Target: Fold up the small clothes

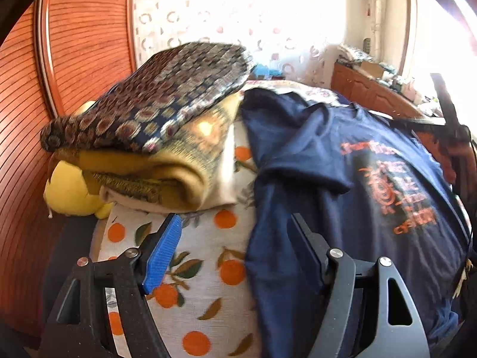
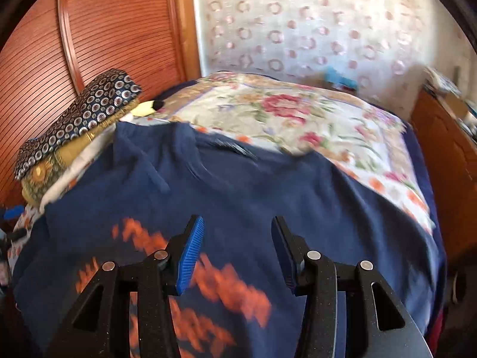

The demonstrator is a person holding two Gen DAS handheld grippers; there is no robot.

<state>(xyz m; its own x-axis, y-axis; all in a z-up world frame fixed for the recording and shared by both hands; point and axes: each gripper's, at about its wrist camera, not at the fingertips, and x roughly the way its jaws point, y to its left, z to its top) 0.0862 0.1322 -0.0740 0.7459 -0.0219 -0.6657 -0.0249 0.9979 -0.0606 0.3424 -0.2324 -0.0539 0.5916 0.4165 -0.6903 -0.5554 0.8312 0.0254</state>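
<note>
A navy T-shirt [image 1: 342, 179] with an orange print lies spread on the bed, print side up, its left sleeve folded and rumpled. It also shows in the right wrist view [image 2: 238, 185]. My left gripper [image 1: 235, 223] is open and empty, hovering over the shirt's left edge; the right finger is above the navy cloth, the left finger above the bed sheet. My right gripper [image 2: 238, 226] is open and empty, just above the printed chest of the shirt.
A stack of folded clothes [image 1: 155, 137] with a patterned navy piece on top sits at the left by the wooden headboard [image 1: 74, 59], over a yellow plush toy [image 1: 71, 191]. An orange-print sheet [image 1: 190, 256] and floral cover [image 2: 298, 113] lie on the bed. A wooden cabinet [image 2: 447, 161] stands right.
</note>
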